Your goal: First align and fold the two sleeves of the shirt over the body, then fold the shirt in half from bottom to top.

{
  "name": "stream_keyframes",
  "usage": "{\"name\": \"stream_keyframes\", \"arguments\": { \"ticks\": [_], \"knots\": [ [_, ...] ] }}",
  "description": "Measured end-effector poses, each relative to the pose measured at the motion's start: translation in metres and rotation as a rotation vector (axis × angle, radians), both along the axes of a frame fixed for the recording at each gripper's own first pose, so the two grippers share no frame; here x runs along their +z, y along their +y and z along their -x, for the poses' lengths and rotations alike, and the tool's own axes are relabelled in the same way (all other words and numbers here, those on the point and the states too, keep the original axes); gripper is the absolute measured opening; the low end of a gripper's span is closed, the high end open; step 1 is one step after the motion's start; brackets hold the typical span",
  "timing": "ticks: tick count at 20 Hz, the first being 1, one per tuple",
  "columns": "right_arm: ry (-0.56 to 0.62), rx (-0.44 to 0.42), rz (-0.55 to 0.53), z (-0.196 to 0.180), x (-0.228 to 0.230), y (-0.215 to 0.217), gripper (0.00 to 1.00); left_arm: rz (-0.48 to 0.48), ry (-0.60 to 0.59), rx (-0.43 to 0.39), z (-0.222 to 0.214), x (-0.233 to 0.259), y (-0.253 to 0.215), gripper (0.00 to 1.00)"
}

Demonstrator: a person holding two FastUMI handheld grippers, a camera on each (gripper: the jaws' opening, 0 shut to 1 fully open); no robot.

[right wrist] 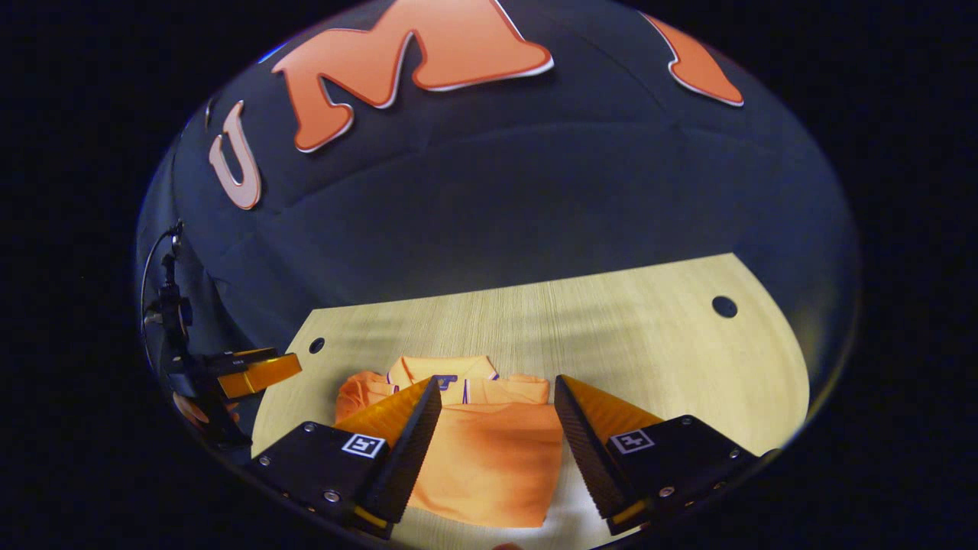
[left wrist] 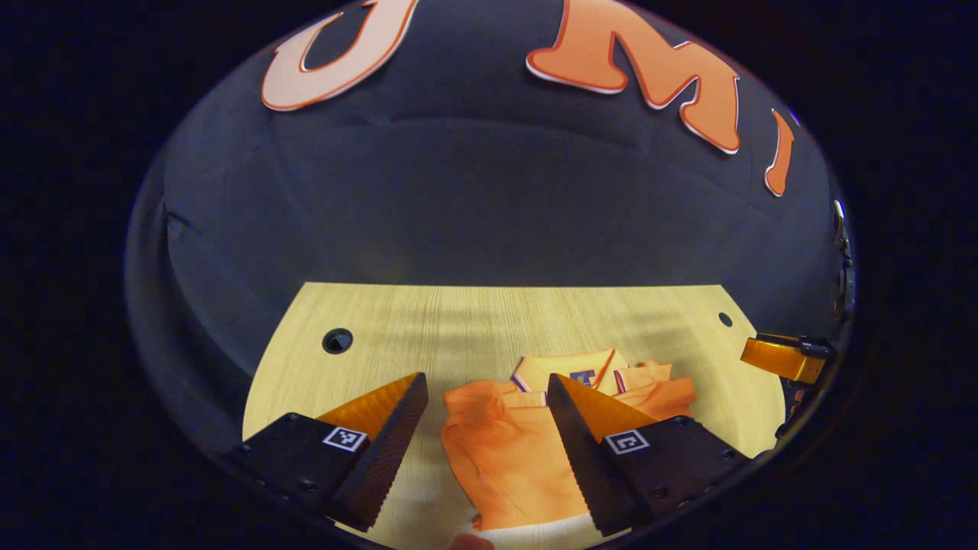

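**Shirt on table, both grippers apart and holding nothing**

Orange shirt (right wrist: 481, 451) lies on the wooden table (right wrist: 649, 336), collar at the far end, sleeves look folded over the body. Left gripper (left wrist: 487, 397) is spread wide above it, nothing between the fingers. Right gripper (right wrist: 497, 401) likewise spread, hovering over the shirt's near half. Right gripper also shows at the right edge of the left gripper view.

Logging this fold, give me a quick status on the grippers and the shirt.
Left gripper open, above table. Right gripper open, holding nothing. Shirt flat, sleeves folded in, collar far side. Nothing in the way.
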State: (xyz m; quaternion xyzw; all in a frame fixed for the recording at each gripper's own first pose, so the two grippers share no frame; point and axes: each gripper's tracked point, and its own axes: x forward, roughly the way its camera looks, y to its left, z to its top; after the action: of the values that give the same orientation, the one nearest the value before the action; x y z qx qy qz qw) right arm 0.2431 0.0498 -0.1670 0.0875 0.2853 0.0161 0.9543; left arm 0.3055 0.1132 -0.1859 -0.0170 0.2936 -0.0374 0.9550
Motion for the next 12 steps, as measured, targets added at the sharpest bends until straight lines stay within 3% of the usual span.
{"name": "stream_keyframes", "arguments": {
  "ticks": [5,12],
  "knots": [
    [-0.066,0.013,0.0,0.041,0.034,0.004,0.94,-0.026,-0.104,0.025,0.051,0.048,-0.011,0.98],
    [-0.258,0.031,0.154,0.097,0.088,0.005,0.94,0.018,-0.267,0.065,0.123,0.103,-0.023,0.98]
  ]
}}
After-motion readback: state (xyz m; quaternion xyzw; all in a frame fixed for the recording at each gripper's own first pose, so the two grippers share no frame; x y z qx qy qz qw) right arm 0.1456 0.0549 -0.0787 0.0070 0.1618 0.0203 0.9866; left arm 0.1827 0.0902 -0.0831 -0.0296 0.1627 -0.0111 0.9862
